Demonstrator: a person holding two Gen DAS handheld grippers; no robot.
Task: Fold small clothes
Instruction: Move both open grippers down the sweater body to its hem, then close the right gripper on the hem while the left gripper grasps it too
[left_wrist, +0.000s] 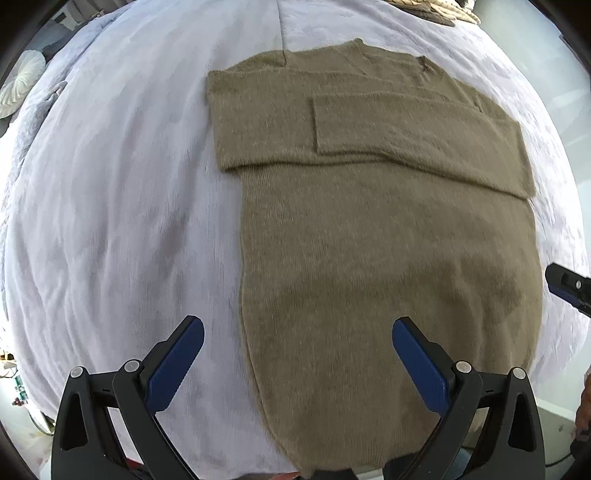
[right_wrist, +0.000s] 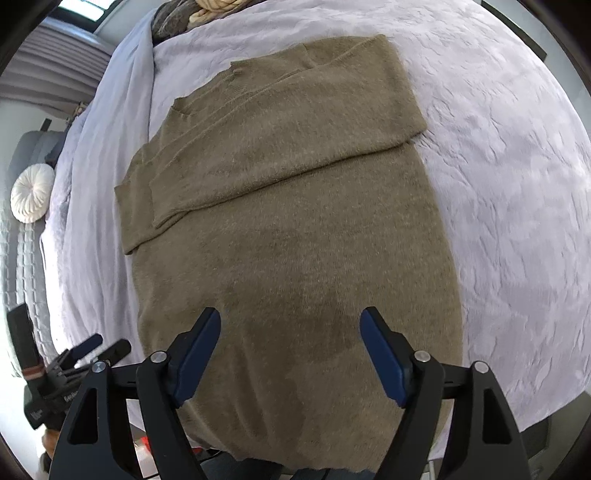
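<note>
A brown knitted sweater (left_wrist: 369, 240) lies flat on a white bedspread (left_wrist: 110, 221), neck at the far end, hem near me, both sleeves folded across the chest. It also shows in the right wrist view (right_wrist: 288, 221). My left gripper (left_wrist: 297, 336) is open and empty above the sweater's lower left edge. My right gripper (right_wrist: 290, 325) is open and empty above the lower part of the sweater. The right gripper's tip shows at the right edge of the left wrist view (left_wrist: 569, 288), and the left gripper at the lower left of the right wrist view (right_wrist: 92, 350).
The white bedspread (right_wrist: 517, 184) stretches wide on both sides of the sweater. A round white cushion (right_wrist: 31, 192) sits at the far left. A pile of knitted things (left_wrist: 424, 7) lies at the head of the bed. The bed's near edge is just below the hem.
</note>
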